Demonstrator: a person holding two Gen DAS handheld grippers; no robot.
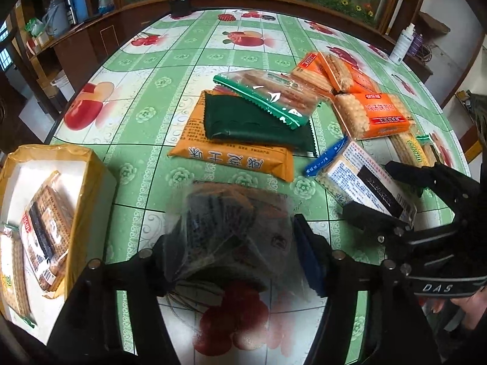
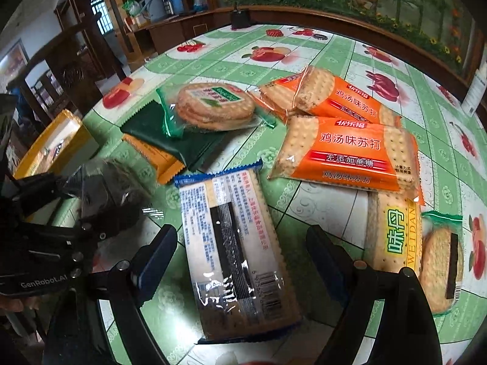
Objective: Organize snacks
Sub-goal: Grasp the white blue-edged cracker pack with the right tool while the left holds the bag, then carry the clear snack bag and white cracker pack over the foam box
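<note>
My left gripper (image 1: 234, 258) has its jaws closed on a dark cracker packet (image 1: 231, 231), clear film crinkled between the pads and lifted off the counter (image 1: 146, 70). The yellow box (image 1: 77, 179) sits at the counter's left edge, already holding a couple of packets, and that is where I judge this one belongs. My right gripper (image 2: 240, 261) hangs with its jaws wide, straddling the blue-edged cracker packet (image 2: 234, 243), which lies label-down near the counter's near edge; the pads stand apart from it on both sides, so nothing is held there yet.

What worries me most is the left grip. It seems to have mostly wrapper, loose film bunched at one end, so the packet could swivel or slide out as I carry it toward the box. If it drops at the box's rim it may hang on the wall instead of falling in.

On the right, the packet is slick and flat. Closing too high would only skate it along the counter toward the yellow-labelled packet (image 2: 395, 234) just beside it. My two grippers are also near each other, so swinging left carelessly could knock them together.
</note>
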